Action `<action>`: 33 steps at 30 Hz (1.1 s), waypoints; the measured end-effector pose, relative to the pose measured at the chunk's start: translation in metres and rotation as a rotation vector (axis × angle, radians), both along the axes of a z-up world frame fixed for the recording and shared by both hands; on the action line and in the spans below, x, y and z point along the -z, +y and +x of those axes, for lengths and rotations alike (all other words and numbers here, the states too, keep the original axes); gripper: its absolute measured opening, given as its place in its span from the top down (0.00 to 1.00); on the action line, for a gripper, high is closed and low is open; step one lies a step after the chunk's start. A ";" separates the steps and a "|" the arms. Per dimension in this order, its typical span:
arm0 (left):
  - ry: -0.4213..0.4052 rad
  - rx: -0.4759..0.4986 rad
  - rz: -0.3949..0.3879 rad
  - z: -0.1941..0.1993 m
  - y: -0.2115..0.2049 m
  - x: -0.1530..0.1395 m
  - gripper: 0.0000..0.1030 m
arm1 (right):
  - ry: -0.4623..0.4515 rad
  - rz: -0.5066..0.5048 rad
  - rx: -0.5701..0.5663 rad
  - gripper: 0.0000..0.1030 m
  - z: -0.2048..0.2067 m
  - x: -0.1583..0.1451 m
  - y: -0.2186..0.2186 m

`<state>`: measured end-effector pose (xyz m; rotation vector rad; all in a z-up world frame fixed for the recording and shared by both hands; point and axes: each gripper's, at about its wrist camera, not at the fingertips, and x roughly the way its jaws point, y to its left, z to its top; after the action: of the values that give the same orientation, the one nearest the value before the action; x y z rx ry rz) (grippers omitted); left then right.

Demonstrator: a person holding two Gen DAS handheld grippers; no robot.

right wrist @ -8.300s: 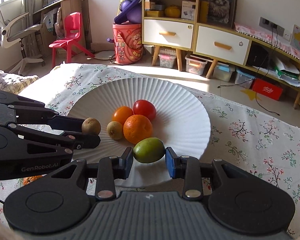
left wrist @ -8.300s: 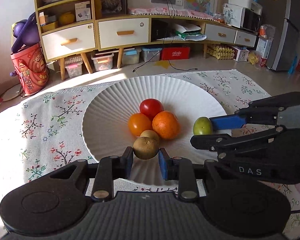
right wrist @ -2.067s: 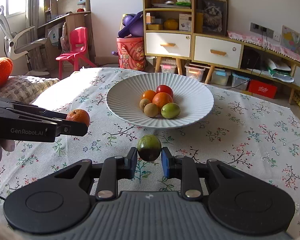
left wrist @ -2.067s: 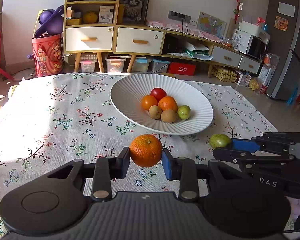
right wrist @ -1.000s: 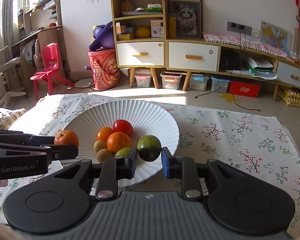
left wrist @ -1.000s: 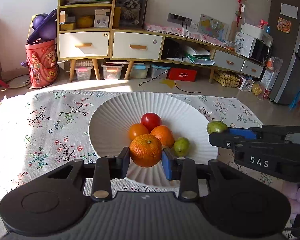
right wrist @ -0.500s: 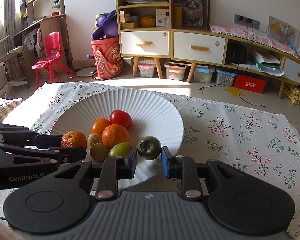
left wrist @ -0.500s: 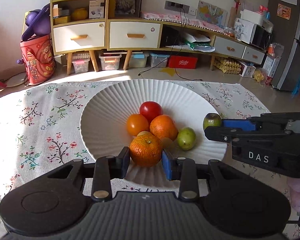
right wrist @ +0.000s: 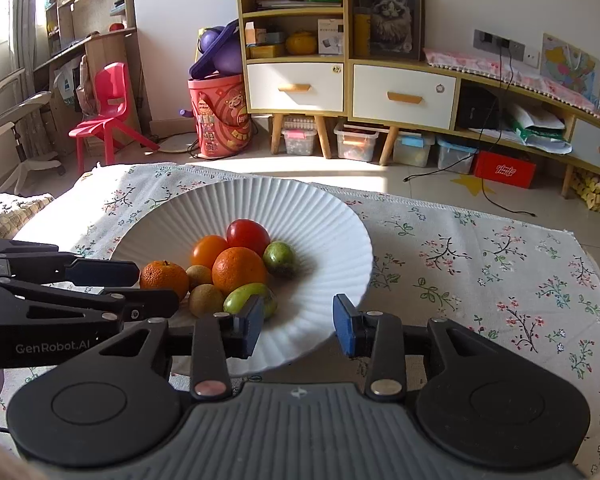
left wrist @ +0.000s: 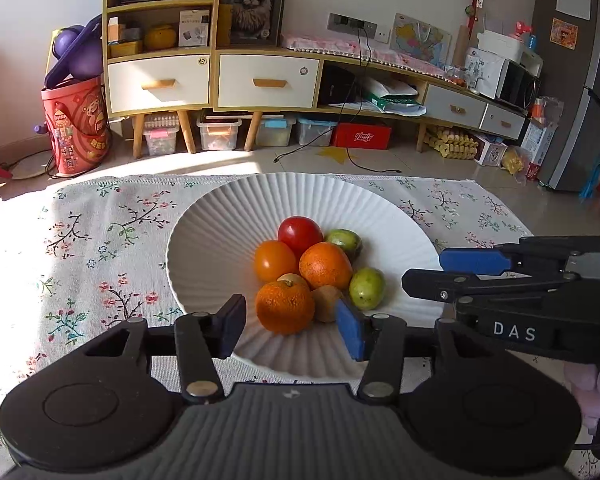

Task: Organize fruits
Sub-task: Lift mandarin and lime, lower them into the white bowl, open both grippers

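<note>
Two fruits are seen just released into the white ribbed plate [left wrist: 204,240] at the centre of both views. The left tongs [left wrist: 286,326], which half a second earlier were clamped on the mandarin [left wrist: 285,307], are opening, a clear gap now showing on either side of the fruit; the mandarin sits between the pads but is no longer pressed, and it appears to rest at the near edge of the pile. The right tongs [right wrist: 296,326], closed a moment ago on a dark green fruit [right wrist: 279,258], are likewise opening and nothing is held between them; that fruit now lies at the right side of the pile beside the red tomato [right wrist: 247,232]. In the right wrist view the pile is made up of the tomato, an orange tomato [right wrist: 209,250], a larger orange [right wrist: 239,265], two brown kiwis [right wrist: 206,300], a pale green fruit [right wrist: 250,298] and the two arrivals, all gathered in the plate's hollow. The plate stands on the floral cloth of the worktop [right wrist: 480,264], and no loose fruit is seen on the cloth in either frame. From this it is judged that the sorting is at or close to its end, with only the withdrawal of both tongs left, which would need care so that the mandarin is not nudged.
</note>
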<state>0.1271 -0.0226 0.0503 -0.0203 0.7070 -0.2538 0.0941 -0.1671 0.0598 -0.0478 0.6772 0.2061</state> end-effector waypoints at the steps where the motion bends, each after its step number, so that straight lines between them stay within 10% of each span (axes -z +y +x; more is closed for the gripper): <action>1: -0.002 0.000 -0.005 -0.002 0.001 -0.001 0.61 | -0.002 0.002 -0.001 0.62 -0.001 -0.001 0.000; 33: 0.002 -0.066 0.007 -0.070 0.031 -0.001 0.16 | -0.005 -0.034 0.022 0.33 -0.052 -0.001 0.002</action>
<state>0.0575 0.0081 0.0511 -0.0372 0.7075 -0.1882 0.0419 -0.1654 0.0604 -0.0738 0.6757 0.1732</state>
